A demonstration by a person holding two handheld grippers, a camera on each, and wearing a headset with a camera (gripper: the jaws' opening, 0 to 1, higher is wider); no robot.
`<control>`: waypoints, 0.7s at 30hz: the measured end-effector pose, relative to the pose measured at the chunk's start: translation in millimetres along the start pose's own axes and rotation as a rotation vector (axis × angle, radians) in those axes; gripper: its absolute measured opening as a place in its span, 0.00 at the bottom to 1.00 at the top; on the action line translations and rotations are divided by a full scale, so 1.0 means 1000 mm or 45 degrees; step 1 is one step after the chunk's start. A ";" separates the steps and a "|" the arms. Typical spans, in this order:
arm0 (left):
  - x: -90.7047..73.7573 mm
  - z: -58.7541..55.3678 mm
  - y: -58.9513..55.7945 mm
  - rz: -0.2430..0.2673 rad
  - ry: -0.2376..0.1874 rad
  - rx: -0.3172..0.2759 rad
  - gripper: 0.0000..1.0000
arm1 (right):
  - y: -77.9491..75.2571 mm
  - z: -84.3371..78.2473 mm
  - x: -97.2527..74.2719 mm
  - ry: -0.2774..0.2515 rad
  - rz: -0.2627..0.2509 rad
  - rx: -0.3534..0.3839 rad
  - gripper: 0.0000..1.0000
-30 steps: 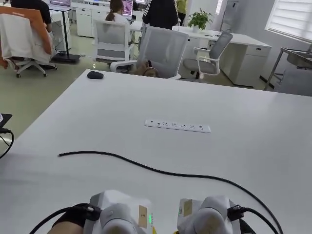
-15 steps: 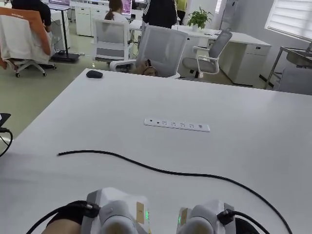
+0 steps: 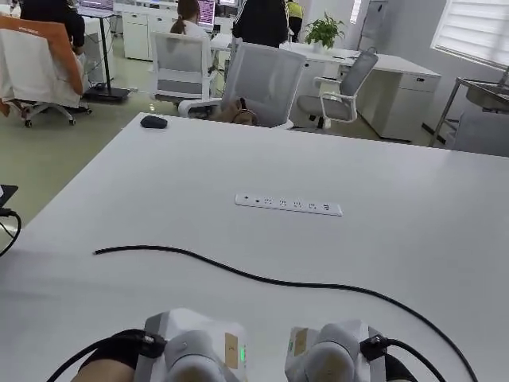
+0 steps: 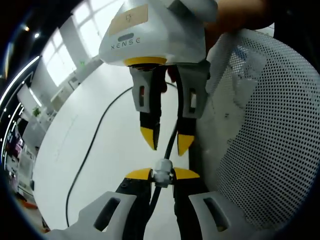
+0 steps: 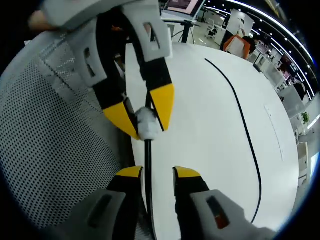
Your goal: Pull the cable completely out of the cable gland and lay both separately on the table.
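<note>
open table ahead, cable crossing it, power strip beyond, mesh chair alongside

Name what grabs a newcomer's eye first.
A long black cable snakes across the white table in the head view. At its near end, the left gripper pinches the pale cable gland, and the right gripper faces it, jaws apart either side of the cable.

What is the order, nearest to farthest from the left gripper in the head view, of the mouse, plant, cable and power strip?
1. Cable, crossing the near part of the table just ahead of the left gripper.
2. Power strip, mid-table.
3. Mouse, at the table's far left edge.
4. Plant, far back in the room.
</note>
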State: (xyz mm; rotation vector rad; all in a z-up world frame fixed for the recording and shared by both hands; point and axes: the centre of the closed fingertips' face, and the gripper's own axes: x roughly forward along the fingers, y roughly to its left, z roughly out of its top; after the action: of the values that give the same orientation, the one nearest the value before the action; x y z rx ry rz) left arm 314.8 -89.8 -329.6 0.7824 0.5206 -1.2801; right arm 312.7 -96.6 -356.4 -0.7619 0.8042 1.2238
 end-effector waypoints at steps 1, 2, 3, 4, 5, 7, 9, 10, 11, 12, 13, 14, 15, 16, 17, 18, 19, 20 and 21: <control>0.000 0.001 -0.001 -0.002 -0.002 0.005 0.17 | 0.003 0.004 0.000 -0.018 0.011 -0.010 0.23; 0.001 0.003 -0.002 -0.008 -0.007 0.014 0.17 | 0.004 0.005 0.000 -0.025 0.017 -0.016 0.20; 0.001 0.003 -0.003 -0.010 -0.009 0.016 0.17 | 0.004 0.004 0.000 -0.022 0.019 -0.020 0.16; 0.001 0.004 -0.003 -0.008 -0.011 0.019 0.17 | 0.005 0.003 0.000 -0.012 0.028 -0.020 0.13; 0.001 0.004 -0.002 -0.007 -0.012 0.018 0.17 | 0.006 0.002 0.001 -0.008 0.038 -0.014 0.08; 0.000 0.004 0.000 0.002 -0.019 0.007 0.17 | 0.008 -0.001 0.001 0.002 0.047 -0.014 0.03; -0.001 0.003 0.002 0.009 -0.018 -0.001 0.17 | 0.005 -0.003 0.001 0.015 0.036 -0.019 0.02; -0.001 0.003 0.003 0.012 -0.017 -0.002 0.17 | 0.004 -0.004 0.001 0.021 0.033 -0.009 0.02; -0.001 0.002 0.004 0.017 -0.011 -0.002 0.17 | 0.003 -0.006 0.001 0.028 0.030 -0.003 0.02; -0.001 0.001 0.004 0.020 -0.006 -0.003 0.17 | 0.001 -0.010 0.001 0.054 0.019 0.002 0.02; -0.002 0.000 0.005 0.025 0.000 -0.003 0.17 | -0.001 -0.016 0.001 0.088 0.002 0.002 0.02; -0.002 -0.001 0.005 0.028 0.005 -0.004 0.17 | -0.004 -0.025 0.000 0.145 -0.018 -0.008 0.02; -0.002 -0.002 0.006 0.031 0.008 -0.005 0.17 | -0.005 -0.031 0.000 0.181 -0.026 -0.012 0.02; -0.002 -0.002 0.006 0.032 0.008 -0.006 0.17 | -0.006 -0.036 0.000 0.218 -0.032 -0.008 0.02; -0.002 -0.002 0.006 0.034 0.008 -0.007 0.17 | -0.008 -0.045 0.000 0.270 -0.045 -0.010 0.02; -0.002 -0.002 0.006 0.035 0.009 -0.009 0.17 | -0.009 -0.049 0.000 0.300 -0.054 -0.022 0.02; -0.003 -0.001 0.006 0.035 0.009 -0.008 0.17 | -0.011 -0.055 -0.001 0.337 -0.063 -0.029 0.02; -0.003 -0.001 0.006 0.035 0.009 -0.008 0.17 | -0.011 -0.057 0.000 0.347 -0.066 -0.023 0.02; -0.003 -0.001 0.006 0.035 0.008 -0.008 0.17 | -0.011 -0.057 0.000 0.347 -0.064 -0.021 0.02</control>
State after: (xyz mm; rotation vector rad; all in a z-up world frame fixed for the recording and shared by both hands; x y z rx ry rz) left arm 320.0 -87.0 -326.8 0.7863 0.5169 -1.2508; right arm 316.5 -146.9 -385.1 -0.9710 0.9915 1.0958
